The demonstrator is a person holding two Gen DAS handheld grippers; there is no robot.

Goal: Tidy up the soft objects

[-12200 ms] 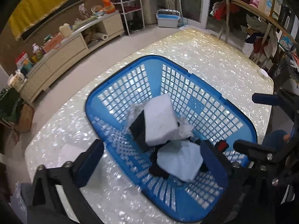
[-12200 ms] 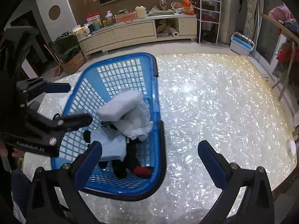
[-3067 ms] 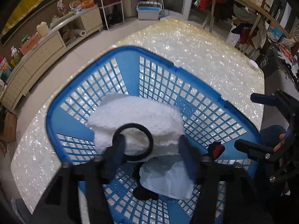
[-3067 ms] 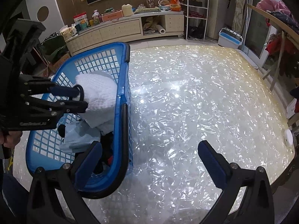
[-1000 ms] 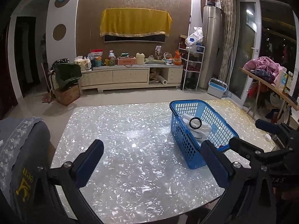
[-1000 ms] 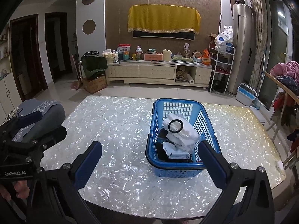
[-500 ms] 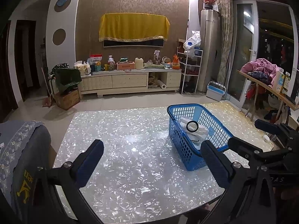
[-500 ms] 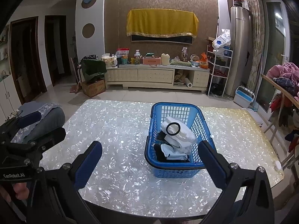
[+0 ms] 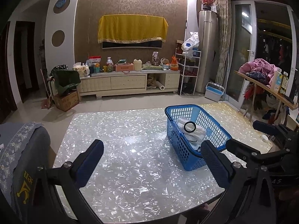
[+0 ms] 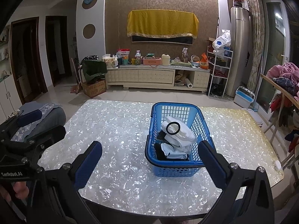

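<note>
A blue plastic basket (image 10: 154,128) stands on the pearl-white table (image 10: 115,130); it also shows in the left wrist view (image 9: 214,128). It holds stacked white folded cloths (image 10: 184,133), a light blue cloth (image 10: 173,154), dark cloth (image 10: 159,151) and a black ring (image 10: 172,128) on top, which also shows in the left wrist view (image 9: 189,126). My left gripper (image 9: 151,162) is open and empty, back from the table's near edge. My right gripper (image 10: 149,160) is open and empty, held back in front of the basket.
A grey-blue chair back (image 9: 18,149) stands at the table's left. A small white disc (image 10: 277,164) lies near the table's right edge. A TV cabinet (image 10: 155,76) with clutter lines the far wall. A clothes-laden shelf (image 9: 261,78) is at right.
Both grippers have pulled a little further back and up from the basket. The basket and its contents have not moved. Both grippers stay open.
</note>
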